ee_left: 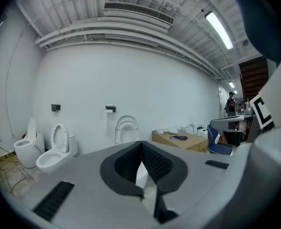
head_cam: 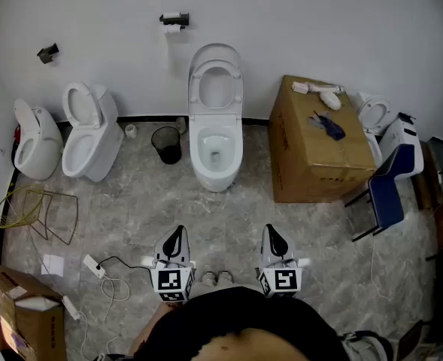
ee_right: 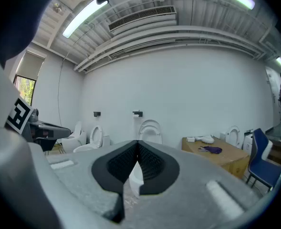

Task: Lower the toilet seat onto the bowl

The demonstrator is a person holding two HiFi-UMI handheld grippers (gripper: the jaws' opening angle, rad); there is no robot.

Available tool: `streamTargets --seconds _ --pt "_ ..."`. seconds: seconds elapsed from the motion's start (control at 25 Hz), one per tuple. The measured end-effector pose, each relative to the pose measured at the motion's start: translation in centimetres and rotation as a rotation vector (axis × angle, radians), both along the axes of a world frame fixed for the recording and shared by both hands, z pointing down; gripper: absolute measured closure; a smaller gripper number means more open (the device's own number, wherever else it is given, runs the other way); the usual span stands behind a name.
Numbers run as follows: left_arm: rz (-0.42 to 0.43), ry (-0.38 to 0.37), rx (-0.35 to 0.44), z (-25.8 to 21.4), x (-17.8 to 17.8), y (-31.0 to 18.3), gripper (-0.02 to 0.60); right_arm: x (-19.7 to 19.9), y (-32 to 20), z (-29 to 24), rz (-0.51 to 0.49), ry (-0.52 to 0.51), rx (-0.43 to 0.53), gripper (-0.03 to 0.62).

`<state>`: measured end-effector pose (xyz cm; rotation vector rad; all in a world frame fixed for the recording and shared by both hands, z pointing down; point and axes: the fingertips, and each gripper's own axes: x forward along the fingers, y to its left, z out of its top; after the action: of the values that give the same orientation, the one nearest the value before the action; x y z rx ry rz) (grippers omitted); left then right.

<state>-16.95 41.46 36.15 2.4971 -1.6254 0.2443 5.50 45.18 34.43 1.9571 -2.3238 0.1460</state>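
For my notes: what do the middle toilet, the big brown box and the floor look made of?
Middle toilet: glossy white, likely glazed ceramic, judging by its sheen. Brown box: matt cardboard, with creased edges and a seam on top. Floor: grey veined tiles, marble or marble-look.

A bare workshop-style test room: several toilets (head_cam: 86, 134) stand along a white wall (head_cam: 296, 21) beside a cardboard box (head_cam: 315, 153), under ceiling ducts (ee_right: 142, 17) and strip lights (ee_left: 219, 30).

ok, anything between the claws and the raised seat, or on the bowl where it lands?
Nothing visible. Only bare floor lies between the left claw, the right claw and the raised seat. The bin and cardboard box stand either side, off that line. The bowl rim looks bare.
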Motion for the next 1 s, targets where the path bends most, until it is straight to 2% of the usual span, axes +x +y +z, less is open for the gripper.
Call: streamTargets --seconds 0.48,0.6,0.72,1.0 --pt "-0.021 -0.014 -0.027 0.4 -0.9 -1.1 0.578 -0.5 -1.6 0.0 -0.012 0.015 -0.025 0.589" --pt "-0.025 -0.006 -0.012 0.2 -1.0 -1.8 0.578 -0.6 -2.3 0.0 -0.011 0.020 -0.024 0.589" --pt "-0.030 -0.013 -0.046 0.8 -1.0 -2.1 0.578 -0.1 -2.8 -0.4 0.003 -0.001 0.003 0.589" --pt "-0.032 -0.005 -0.021 0.5 -0.2 -3.7 0.578 1.2 -3.8 -0.4 0.024 -0.013 0.010 0.588"
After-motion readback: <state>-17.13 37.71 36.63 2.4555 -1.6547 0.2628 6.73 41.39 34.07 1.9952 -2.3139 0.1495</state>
